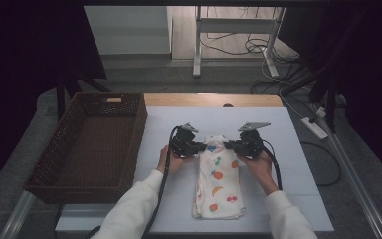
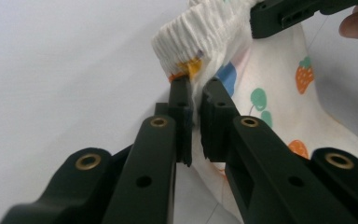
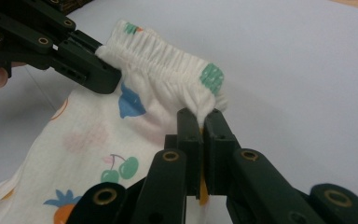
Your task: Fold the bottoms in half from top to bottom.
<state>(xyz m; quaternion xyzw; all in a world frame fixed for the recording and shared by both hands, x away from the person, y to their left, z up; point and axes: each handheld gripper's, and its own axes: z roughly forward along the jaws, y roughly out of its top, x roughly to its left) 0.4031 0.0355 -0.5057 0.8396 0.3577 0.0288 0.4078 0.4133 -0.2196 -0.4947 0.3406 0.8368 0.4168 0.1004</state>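
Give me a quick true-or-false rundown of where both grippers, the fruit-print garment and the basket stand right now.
1. Both grippers pinch the elastic waistband of the fruit-print garment. True: the left gripper and the right gripper each clamp a corner of it.
2. The garment lies inside the wicker basket. False: it lies on the white table, to the right of the basket.
3. The basket holds folded clothes. False: nothing shows inside it.
4. The waistband end is the end farther from the person. True.
5. The garment is spread out flat and wide. False: it lies as a narrow, folded strip.
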